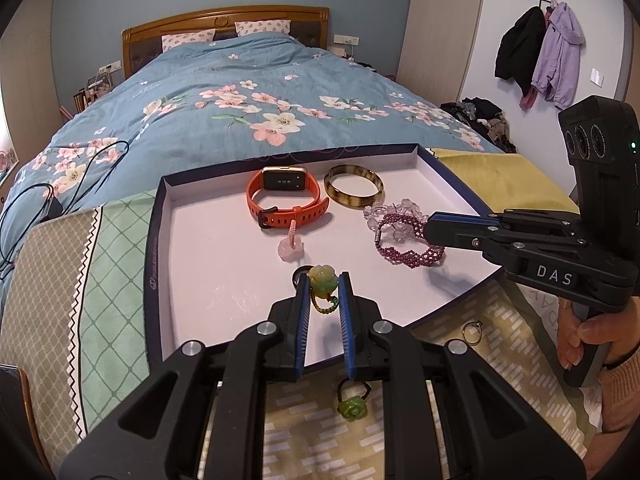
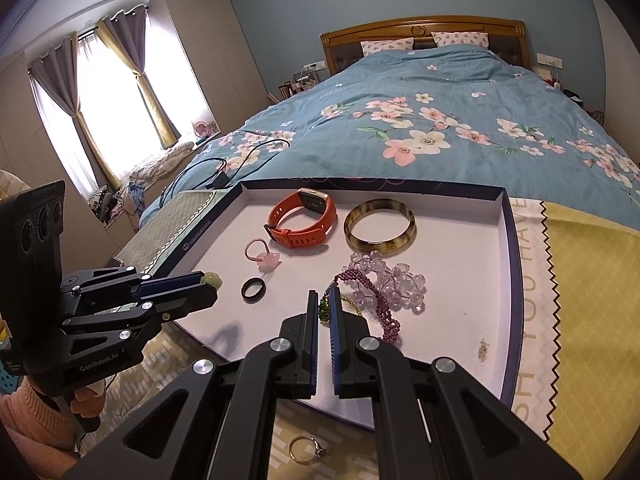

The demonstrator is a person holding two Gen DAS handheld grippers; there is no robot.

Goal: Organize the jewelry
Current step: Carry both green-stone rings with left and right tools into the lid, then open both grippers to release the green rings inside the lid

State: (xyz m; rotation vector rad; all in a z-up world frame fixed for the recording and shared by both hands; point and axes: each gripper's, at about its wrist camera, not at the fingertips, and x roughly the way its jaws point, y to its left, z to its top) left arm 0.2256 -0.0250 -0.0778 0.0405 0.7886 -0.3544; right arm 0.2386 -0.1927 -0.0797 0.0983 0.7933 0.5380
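Observation:
A white tray (image 1: 208,240) with a dark rim lies on a cloth at the foot of the bed. My left gripper (image 1: 324,279) is shut on a yellow-green carved flower ring (image 1: 320,274) just above the tray's near side, beside a black ring (image 2: 253,290). My right gripper (image 2: 324,294) is shut on a small green sparkly piece (image 2: 325,310) with a gold chain, over the purple beaded bracelet (image 2: 384,312). In the tray also lie an orange watch (image 1: 280,200), an amber bangle (image 1: 354,188), a clear crystal bracelet (image 2: 400,280) and a pink flower ring (image 1: 292,246).
On the patterned cloth in front of the tray lie a gold ring (image 2: 306,448) and a green flower ring (image 1: 352,406). A yellow cloth (image 2: 592,300) borders the tray's right side. Black cables (image 1: 60,184) trail over the blue floral quilt behind. A person's hand (image 1: 592,336) holds the right gripper's grip.

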